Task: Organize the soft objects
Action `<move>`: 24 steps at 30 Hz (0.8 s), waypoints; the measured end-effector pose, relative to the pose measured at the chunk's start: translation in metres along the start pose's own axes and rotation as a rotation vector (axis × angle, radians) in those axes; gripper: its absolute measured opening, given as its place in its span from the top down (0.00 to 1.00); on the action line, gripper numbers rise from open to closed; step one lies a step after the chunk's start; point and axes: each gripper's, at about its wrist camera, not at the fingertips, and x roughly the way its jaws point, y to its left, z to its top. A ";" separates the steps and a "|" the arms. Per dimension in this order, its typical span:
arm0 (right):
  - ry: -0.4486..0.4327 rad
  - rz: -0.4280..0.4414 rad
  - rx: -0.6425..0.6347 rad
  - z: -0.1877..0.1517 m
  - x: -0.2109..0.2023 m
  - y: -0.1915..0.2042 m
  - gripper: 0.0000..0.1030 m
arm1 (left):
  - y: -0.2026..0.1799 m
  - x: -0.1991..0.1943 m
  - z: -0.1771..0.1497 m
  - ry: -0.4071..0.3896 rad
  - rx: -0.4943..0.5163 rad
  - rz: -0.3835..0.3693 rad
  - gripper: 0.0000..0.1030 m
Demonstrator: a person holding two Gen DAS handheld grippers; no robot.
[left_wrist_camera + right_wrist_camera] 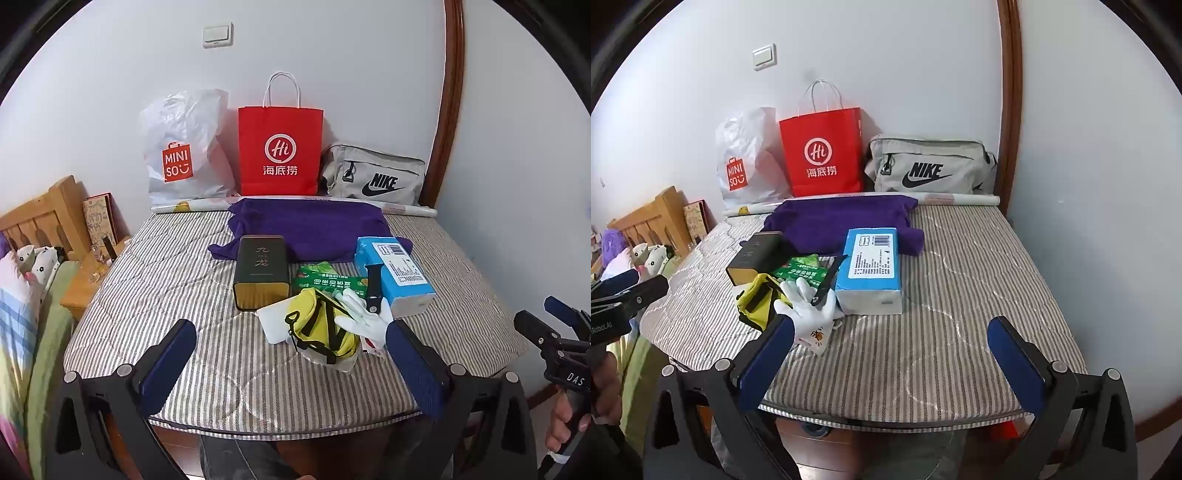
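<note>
On the striped mattress (184, 295), three containers stand along the wall: a white plastic bag (184, 147), a red paper bag (279, 147) and a grey pouch (373, 173); their contents are hidden. In front lies a purple cloth (314, 225), then a blue tissue pack (395, 273), a dark tin (260, 271), a yellow pouch (325, 328) and a white glove (365, 314) clustered together. Left tongs (291, 365) and right tongs (892, 365) hover wide, empty.

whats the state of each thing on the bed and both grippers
left gripper: open, empty
right gripper: open, empty
red paper bag: upright against wall
purple cloth: crumpled, lying flat
tissue pack: sealed, lying flat
dark box: closed
yellow pouch: slumped
</note>
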 end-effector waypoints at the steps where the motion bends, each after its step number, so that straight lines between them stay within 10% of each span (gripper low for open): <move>1: 0.001 0.001 0.000 0.000 0.000 0.000 0.00 | 0.000 0.000 0.000 0.000 0.002 0.000 0.00; 24: -0.011 0.019 -0.013 0.002 -0.012 0.010 0.00 | -0.001 -0.014 0.001 -0.023 -0.004 -0.005 0.00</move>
